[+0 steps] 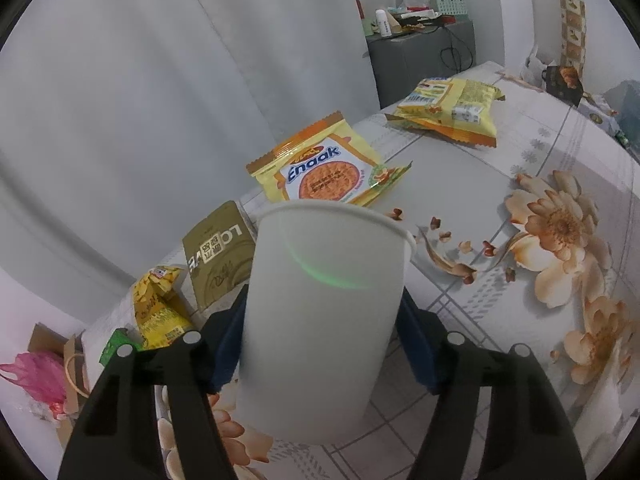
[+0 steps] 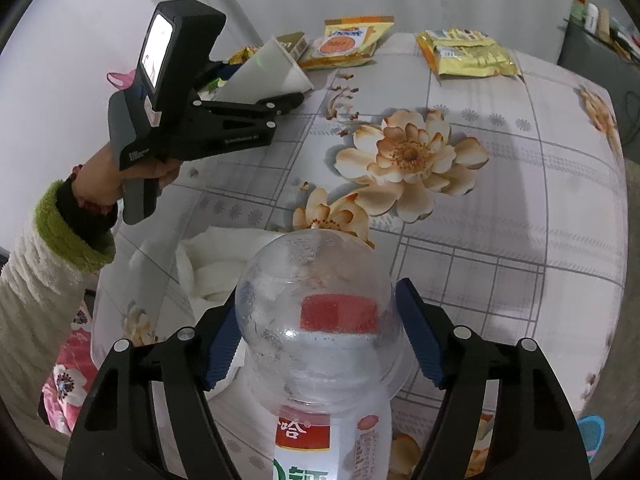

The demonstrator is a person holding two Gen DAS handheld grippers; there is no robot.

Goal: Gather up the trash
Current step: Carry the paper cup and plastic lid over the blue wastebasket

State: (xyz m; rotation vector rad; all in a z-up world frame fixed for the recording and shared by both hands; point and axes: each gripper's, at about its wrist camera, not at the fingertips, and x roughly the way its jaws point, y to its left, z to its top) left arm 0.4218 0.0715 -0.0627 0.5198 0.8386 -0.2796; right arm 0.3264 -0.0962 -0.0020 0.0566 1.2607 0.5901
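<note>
My left gripper (image 1: 320,340) is clamped on a white paper cup (image 1: 324,312), its blue pads pressed to the cup's sides low on the body, the rim tipped away from me. My right gripper (image 2: 320,332) grips a clear plastic bottle (image 2: 320,320) around its rounded shoulder; the pads sit against both sides, the red cap shows through the plastic, and the red-and-green label runs back toward me.

Just behind the bottle a crumpled white tissue (image 2: 208,264) lies on the table (image 2: 500,240), which wears a grey checked cloth printed with peach flowers. From the right wrist view I see my left hand (image 2: 120,176) holding its gripper over the table's far left part, cup pointing toward the wrappers.

Beyond the cup lies a yellow Enaak snack wrapper (image 1: 324,168), and further right, well apart, a second yellow wrapper (image 1: 448,108). To the cup's left sit a gold packet (image 1: 216,256) and a small yellow packet (image 1: 160,304) near the table edge.
</note>
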